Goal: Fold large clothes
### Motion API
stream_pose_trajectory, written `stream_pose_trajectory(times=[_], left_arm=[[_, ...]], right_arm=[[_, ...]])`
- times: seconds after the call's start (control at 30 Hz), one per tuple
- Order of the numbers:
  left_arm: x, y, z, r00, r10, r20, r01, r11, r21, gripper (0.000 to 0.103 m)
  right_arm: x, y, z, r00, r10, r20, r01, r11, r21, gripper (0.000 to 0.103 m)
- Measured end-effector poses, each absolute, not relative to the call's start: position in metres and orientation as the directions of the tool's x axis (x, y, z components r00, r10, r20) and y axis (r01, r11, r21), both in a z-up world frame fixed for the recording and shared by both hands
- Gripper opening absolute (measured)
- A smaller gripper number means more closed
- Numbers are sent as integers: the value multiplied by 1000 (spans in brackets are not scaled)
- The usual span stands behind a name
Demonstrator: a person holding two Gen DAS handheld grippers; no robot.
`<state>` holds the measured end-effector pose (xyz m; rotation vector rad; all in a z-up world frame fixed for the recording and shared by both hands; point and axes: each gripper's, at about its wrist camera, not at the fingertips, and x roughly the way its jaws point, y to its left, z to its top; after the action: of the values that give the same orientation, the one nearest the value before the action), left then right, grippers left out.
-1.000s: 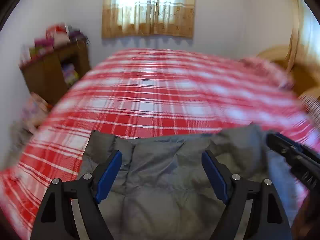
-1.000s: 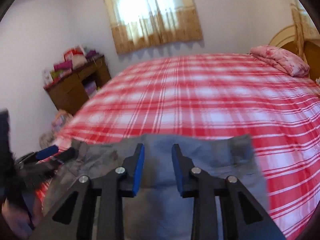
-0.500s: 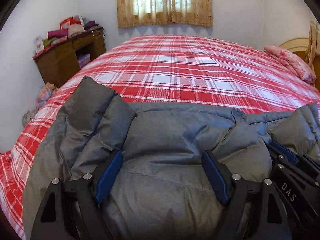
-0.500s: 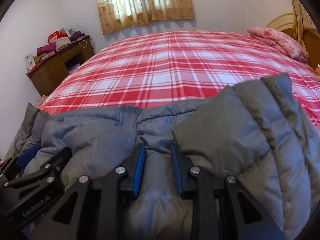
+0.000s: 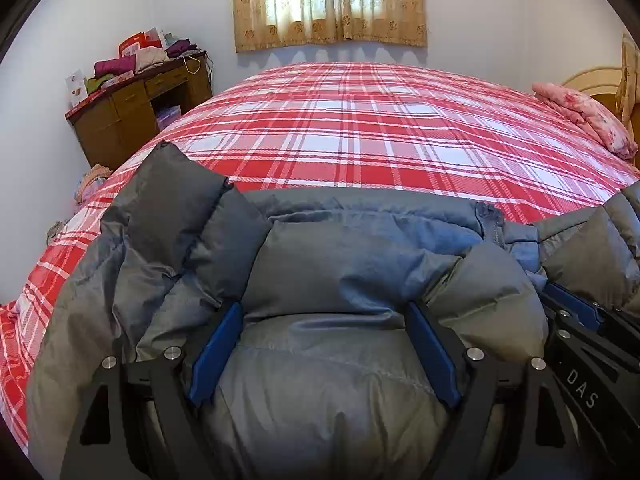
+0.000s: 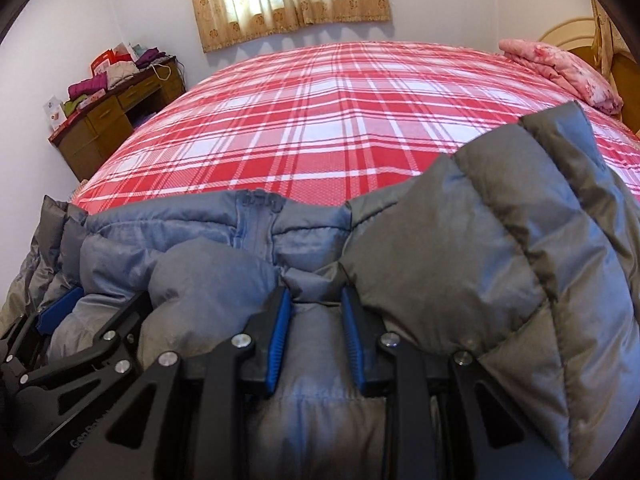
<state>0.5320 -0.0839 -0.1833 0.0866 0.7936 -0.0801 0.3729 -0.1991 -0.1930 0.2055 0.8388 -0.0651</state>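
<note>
Since half a second ago almost nothing has shifted: both views sit slightly closer over the grey puffer jacket (image 5: 328, 264), and it bulks up a little higher against the red plaid bedspread (image 5: 360, 128). I see my left gripper (image 5: 324, 354) spread wide, its blue pads set well apart with a thick quilted fold bulging between them; the fabric touches both pads, but the jaws are not pinched in. My right gripper (image 6: 316, 332) is drawn close, blue pads narrowed onto a bunched ridge of the jacket just below the zipper (image 6: 256, 220). From the left view the right gripper shows at the right edge, tucked under a jacket fold. The jacket lies at the near edge of the bed, sleeves or side panels puffed up on either side; I can't tell which, since the fisheye bends them. Behind, a pink pillow (image 6: 560, 68) rests at the headboard (image 6: 624, 76), a wooden desk (image 5: 136, 120) piled with clothes stands at the left wall, and a beige curtain (image 5: 328, 0) hangs over the window
</note>
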Motion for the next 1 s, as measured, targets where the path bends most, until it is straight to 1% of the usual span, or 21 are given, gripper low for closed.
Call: stream_pose_trajectory(times=[0.27,0.37,0.43,0.5,0.6,0.63,0.7,0.73,0.9,1.0], left_arm=[[535,-87,-189,693,-22,-721,92,994,58,85],[535,-87,-189,691,-16,-722,90,994,64,85],[535,-87,-189,691,-17,-723,90,994,63,85],[535,-88,-189,692,-13,-722,89,994,68,85],[535,-90,-188,693,-6,-721,86,993,75,85],[535,-90,-188,694,-4,-720,86,993,78,85],[535,-91,-188,695,0,-719,85,993,82,85],[535,-92,-188,695,1,-719,84,993,83,85],[536,-94,-187,697,6,-717,83,993,89,85],[536,-95,-188,697,9,-717,83,992,93,85]], right_arm=[[373,-196,-187,657,7,-754,139,982,130,29],[361,-208,-163,696,79,-714,119,968,222,31],[348,-227,-138,738,41,-674,157,960,230,31],[341,-246,-126,749,-16,-662,204,956,209,31],[343,-276,-139,669,-158,-727,308,948,78,31],[343,-283,-146,653,-165,-739,323,943,75,31],[341,-299,-163,631,-164,-758,352,932,91,29],[339,-303,-169,644,-151,-750,354,928,118,27],[337,-311,-185,680,-136,-720,348,925,155,26],[334,-322,-190,705,-74,-705,343,906,248,25]])
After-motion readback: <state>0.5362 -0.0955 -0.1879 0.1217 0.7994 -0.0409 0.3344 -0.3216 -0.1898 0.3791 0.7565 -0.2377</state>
